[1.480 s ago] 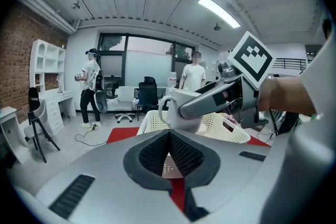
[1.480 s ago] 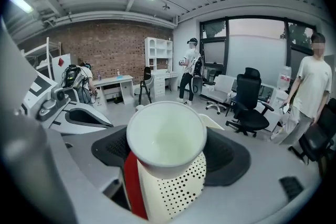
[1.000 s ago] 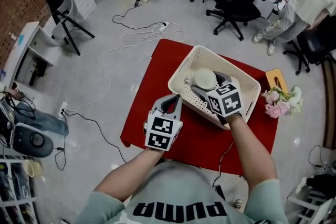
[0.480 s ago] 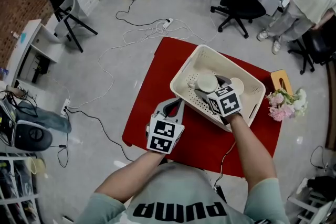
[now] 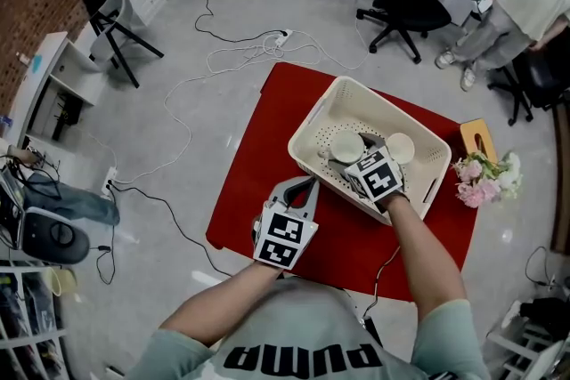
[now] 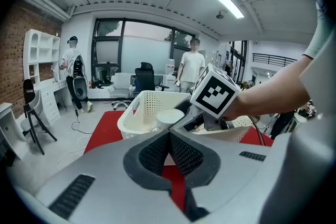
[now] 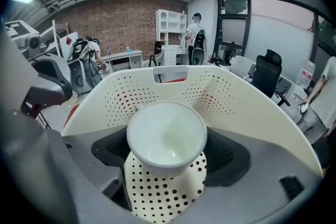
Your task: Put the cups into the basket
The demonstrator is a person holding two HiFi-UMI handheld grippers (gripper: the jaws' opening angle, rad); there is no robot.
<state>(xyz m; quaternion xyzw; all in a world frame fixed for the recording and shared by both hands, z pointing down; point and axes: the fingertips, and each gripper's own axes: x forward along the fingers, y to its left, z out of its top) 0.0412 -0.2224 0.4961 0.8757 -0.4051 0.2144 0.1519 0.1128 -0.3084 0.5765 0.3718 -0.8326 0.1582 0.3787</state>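
Note:
A cream perforated basket (image 5: 313,116) stands on a red cloth (image 5: 258,156). My right gripper (image 5: 356,157) reaches into it, shut on a white cup (image 5: 346,147) held upright just above the basket floor. In the right gripper view the cup (image 7: 167,136) sits between the jaws, with the basket wall (image 7: 173,86) behind it. A second white cup (image 5: 401,147) lies in the basket to the right. My left gripper (image 5: 303,185) hovers over the cloth near the basket's front left wall, shut and empty. Its own view shows shut jaws, the basket (image 6: 140,107) and the held cup (image 6: 169,118).
Pink flowers (image 5: 481,178) and a small wooden box (image 5: 475,136) lie at the cloth's right edge. Cables (image 5: 191,93) trail over the grey floor to the left. Office chairs (image 5: 405,4) and a standing person (image 5: 517,4) are beyond the table.
My right gripper has lowered the cup deeper into the basket. The left gripper has shifted slightly to the right, still shut.

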